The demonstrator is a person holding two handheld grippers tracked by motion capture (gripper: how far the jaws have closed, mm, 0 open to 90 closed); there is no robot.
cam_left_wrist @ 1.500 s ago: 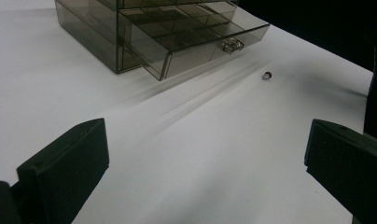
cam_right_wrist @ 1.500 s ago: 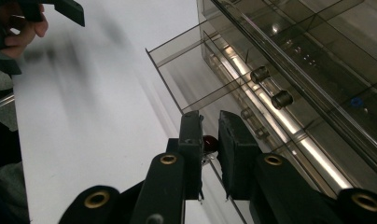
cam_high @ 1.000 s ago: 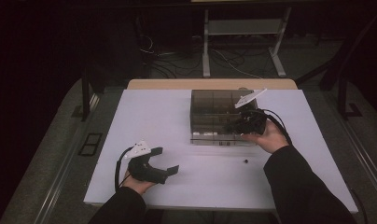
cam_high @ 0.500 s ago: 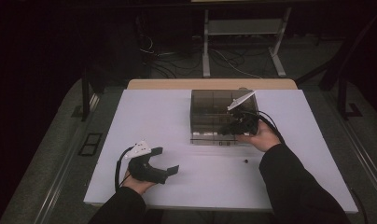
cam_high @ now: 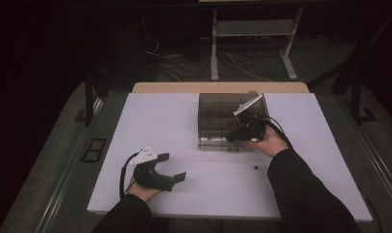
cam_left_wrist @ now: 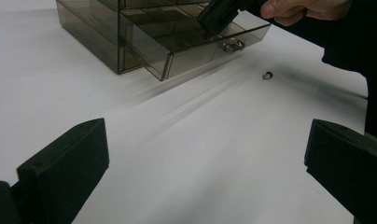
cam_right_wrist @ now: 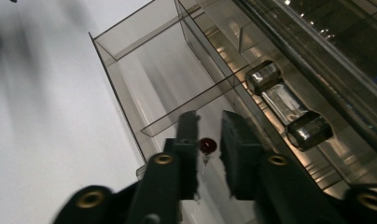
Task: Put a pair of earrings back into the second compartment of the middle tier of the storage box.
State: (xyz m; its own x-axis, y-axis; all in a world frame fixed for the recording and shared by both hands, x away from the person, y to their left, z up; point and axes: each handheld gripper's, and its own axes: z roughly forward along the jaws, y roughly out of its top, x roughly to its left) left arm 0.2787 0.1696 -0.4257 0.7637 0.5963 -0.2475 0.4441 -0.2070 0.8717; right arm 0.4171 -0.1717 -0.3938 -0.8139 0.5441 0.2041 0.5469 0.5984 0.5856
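Work in hand: dropping a red-headed pin [cam_right_wrist: 207,146] into the pulled-out drawer [cam_left_wrist: 196,44] of a smoky clear drawer box [cam_high: 223,119] near the white table's [cam_high: 174,121] far edge.
Right gripper [cam_high: 240,132]: poised over the drawer's front compartment, tips angled down, so the pin lands inside the partition rather than on the table.
Right jaws: just parted a little; pin between the pads with a visible gap at each side, apparently let go, not pinched.
Pin: red head up, shank down, at or just above the drawer floor, hard to tell which.
Second pin [cam_high: 255,168]: loose on the table, nearer the front edge than the box, likely next for pickup.
Left gripper [cam_high: 160,175]: parked by the front-left part of the table, jaws wide apart and empty, out of the way.
Drawer handle [cam_right_wrist: 289,112]: metal, at the drawer front, untouched.
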